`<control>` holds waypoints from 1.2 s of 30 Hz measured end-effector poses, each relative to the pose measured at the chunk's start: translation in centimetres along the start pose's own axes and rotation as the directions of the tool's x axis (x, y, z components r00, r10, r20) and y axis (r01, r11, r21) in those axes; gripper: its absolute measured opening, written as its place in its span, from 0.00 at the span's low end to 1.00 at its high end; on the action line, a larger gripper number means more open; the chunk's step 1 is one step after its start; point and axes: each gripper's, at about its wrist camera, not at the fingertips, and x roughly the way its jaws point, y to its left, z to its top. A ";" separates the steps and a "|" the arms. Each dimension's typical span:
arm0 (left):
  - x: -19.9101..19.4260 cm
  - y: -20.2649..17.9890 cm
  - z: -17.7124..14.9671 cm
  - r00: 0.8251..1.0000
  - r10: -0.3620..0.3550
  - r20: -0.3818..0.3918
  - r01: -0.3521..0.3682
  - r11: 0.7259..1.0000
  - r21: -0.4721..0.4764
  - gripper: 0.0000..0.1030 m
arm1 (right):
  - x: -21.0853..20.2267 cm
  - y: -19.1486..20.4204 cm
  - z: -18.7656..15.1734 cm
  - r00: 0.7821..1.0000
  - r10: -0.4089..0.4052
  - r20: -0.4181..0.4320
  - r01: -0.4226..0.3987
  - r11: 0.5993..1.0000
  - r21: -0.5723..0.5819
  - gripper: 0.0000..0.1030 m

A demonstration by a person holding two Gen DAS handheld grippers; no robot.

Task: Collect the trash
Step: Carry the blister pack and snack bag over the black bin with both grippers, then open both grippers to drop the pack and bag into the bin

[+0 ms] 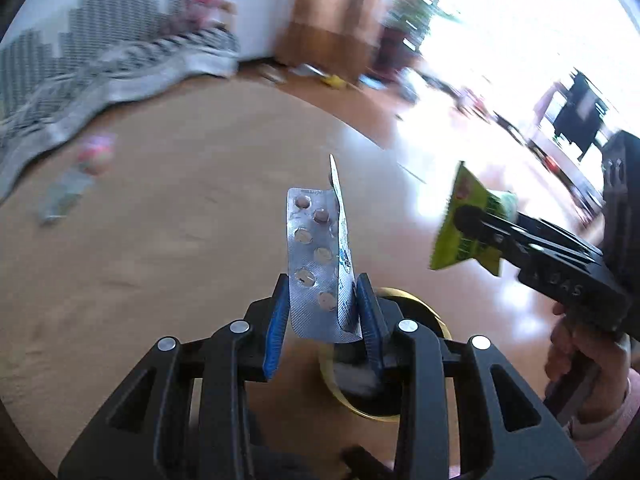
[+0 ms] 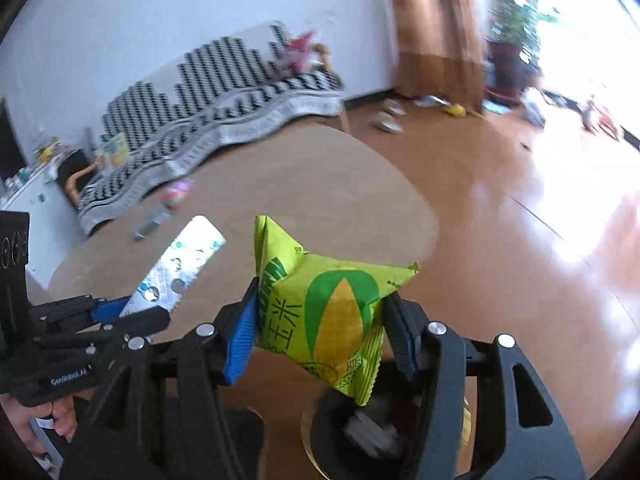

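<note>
Left wrist: left tool (image 1: 322,312) grips blister pack (image 1: 316,264); right tool (image 2: 318,320) grips snack packet (image 2: 320,312)

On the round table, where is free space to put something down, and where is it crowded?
The wide bare middle of the table, between the held snack bag and the patterned sofa, is free. The far-left rim is busier: a blurred pinkish object and small litter lie there.

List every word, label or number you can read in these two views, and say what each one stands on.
"GenRobot.AI": on the left gripper body.
"DAS", faint: on the right gripper body.
"玉米": on the green snack packet; its smaller print is too small to read.
Blister pack: printing too blurred to read.
</note>
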 end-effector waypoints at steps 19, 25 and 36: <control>12.7 -8.1 -6.2 0.932 -0.054 -0.358 0.103 0.987 0.120 0.33 | 4.4 -11.8 -12.8 0.963 -0.002 -0.270 0.074 0.963 0.258 0.56; 11.8 -8.9 -6.1 0.949 -0.047 -0.312 0.106 0.979 0.174 0.90 | 3.4 -13.6 -12.4 0.975 -0.030 -0.219 0.103 0.938 0.332 0.93; 2.7 -2.1 -0.5 0.989 0.147 0.030 -0.150 0.972 0.183 0.94 | 3.5 -12.1 -10.4 0.964 -0.145 -0.224 0.203 0.942 0.266 0.93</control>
